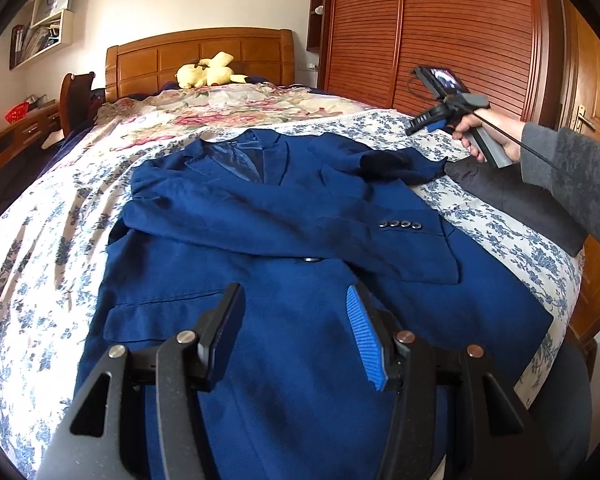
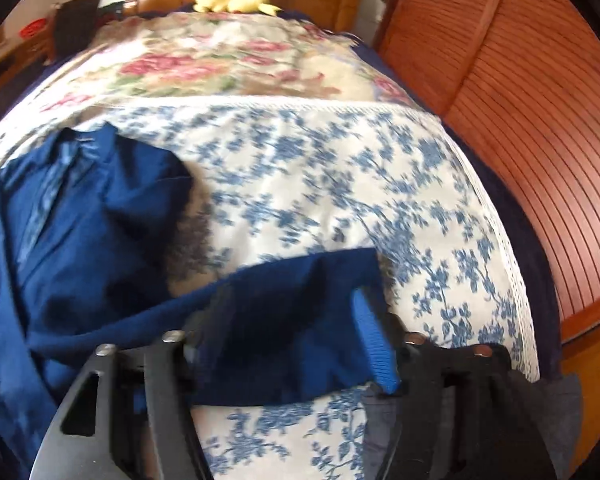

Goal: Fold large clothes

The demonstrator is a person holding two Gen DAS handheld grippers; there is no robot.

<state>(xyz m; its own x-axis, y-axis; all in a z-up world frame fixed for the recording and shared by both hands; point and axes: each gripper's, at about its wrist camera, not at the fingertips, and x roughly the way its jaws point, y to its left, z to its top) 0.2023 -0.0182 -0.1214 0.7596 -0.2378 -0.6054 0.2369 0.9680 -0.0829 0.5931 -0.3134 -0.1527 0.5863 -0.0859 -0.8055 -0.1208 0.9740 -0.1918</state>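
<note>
Navy blazer (image 1: 284, 216) lies flat on the bed (image 1: 52, 216), one sleeve already crossed over for folding. Left gripper (image 1: 296, 332) hovers wide, empty. Right gripper (image 2: 296, 328) is spread around the other sleeve (image 2: 300, 288); whether it is gripping is unclear.

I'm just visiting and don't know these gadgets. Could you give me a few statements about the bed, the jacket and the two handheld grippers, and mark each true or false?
1. The navy blue suit jacket lies front side up on the blue-and-white floral bedspread. True.
2. The left gripper is clamped on the jacket hem. False: its jaws are open above the cloth and hold nothing.
3. A yellow plush toy lies at the wooden headboard. True.
4. The right gripper is over bare bedspread, away from the jacket. False: a dark blue piece of the jacket lies between its jaws, which stand apart.
5. The jacket's one sleeve, with four dark cuff buttons, is folded across the chest. True.
</note>
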